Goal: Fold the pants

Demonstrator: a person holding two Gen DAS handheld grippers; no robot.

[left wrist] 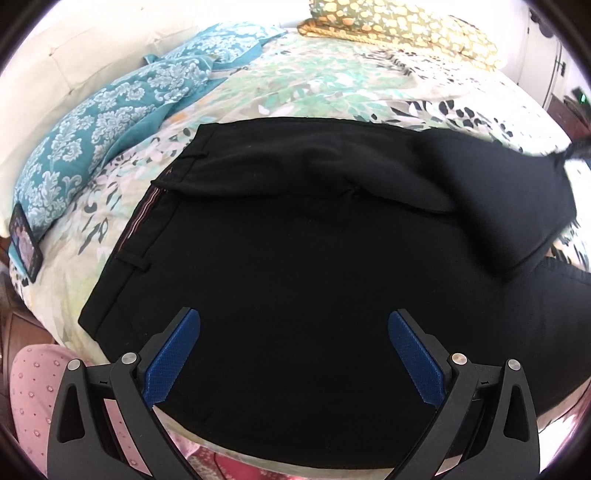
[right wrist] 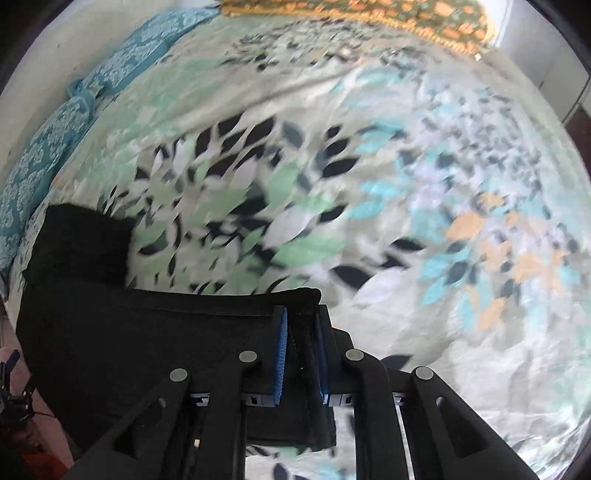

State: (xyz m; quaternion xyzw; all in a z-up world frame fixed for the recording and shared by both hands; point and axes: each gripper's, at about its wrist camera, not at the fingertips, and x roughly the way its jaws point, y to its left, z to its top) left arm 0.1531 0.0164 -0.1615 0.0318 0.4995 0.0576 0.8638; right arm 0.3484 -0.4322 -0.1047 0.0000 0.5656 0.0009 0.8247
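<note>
While the black pants [left wrist: 295,240] lie spread across the leaf-print bedspread [left wrist: 332,74], I see my left gripper [left wrist: 293,354] hanging over them with its blue pads [left wrist: 173,354] standing wide apart and nothing between them. My right gripper [right wrist: 301,350] is clamped on a hemmed edge of the pants [right wrist: 147,350], the cloth pinched between its blue pads [right wrist: 281,354]. From the left view, one part of the pants is lifted off the bed at the right. A teal patterned pillow [left wrist: 103,122] lies at the far left, a yellow one [left wrist: 399,29] at the head, and a phone [left wrist: 26,243] lies by the teal pillow.
</note>
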